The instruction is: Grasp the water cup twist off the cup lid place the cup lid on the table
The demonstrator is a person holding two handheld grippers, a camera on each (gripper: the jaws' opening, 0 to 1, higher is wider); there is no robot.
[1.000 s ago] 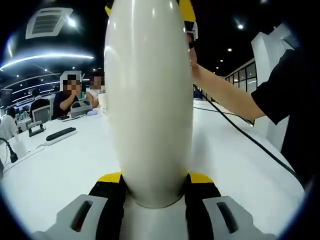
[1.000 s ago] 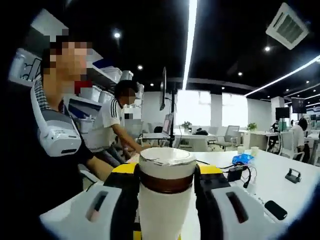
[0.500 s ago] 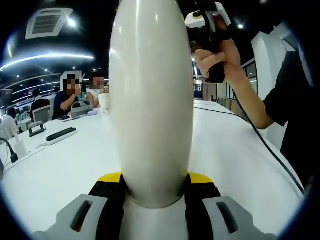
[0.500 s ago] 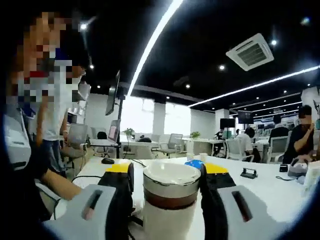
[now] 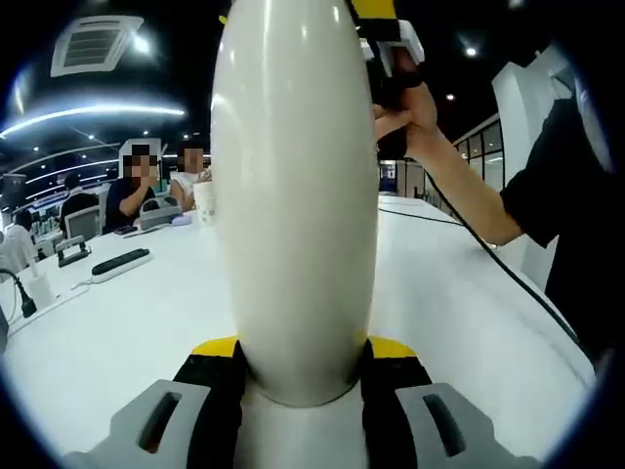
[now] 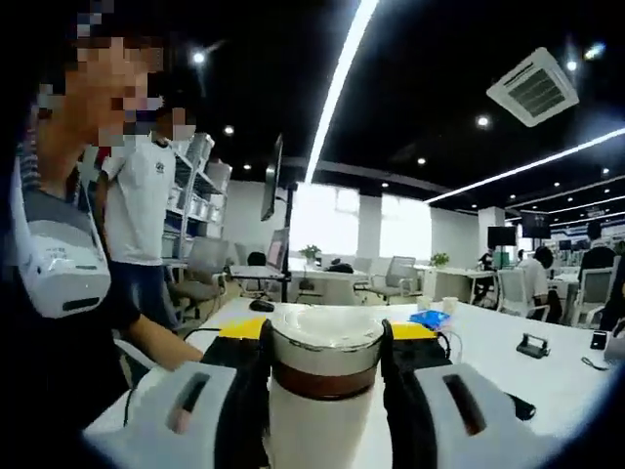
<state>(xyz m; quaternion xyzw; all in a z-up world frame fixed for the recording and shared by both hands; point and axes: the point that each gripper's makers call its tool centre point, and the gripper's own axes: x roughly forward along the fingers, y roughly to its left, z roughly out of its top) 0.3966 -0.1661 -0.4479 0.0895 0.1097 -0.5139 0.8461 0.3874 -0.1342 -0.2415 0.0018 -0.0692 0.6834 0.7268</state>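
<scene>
The left claw [image 5: 298,366] is clamped on the tall glossy white water cup [image 5: 293,195], held above the white surface [image 5: 117,313]. The right claw [image 6: 322,342] is clamped around its silver-rimmed lid [image 6: 325,337], seemingly still seated; twisting off and setting down remain.

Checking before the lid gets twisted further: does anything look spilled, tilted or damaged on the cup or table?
Nothing stands out. The water cup stands straight in the left hand-held gripper, the right hand-held gripper is closed on the cup lid, and the white table looks dry.
</scene>
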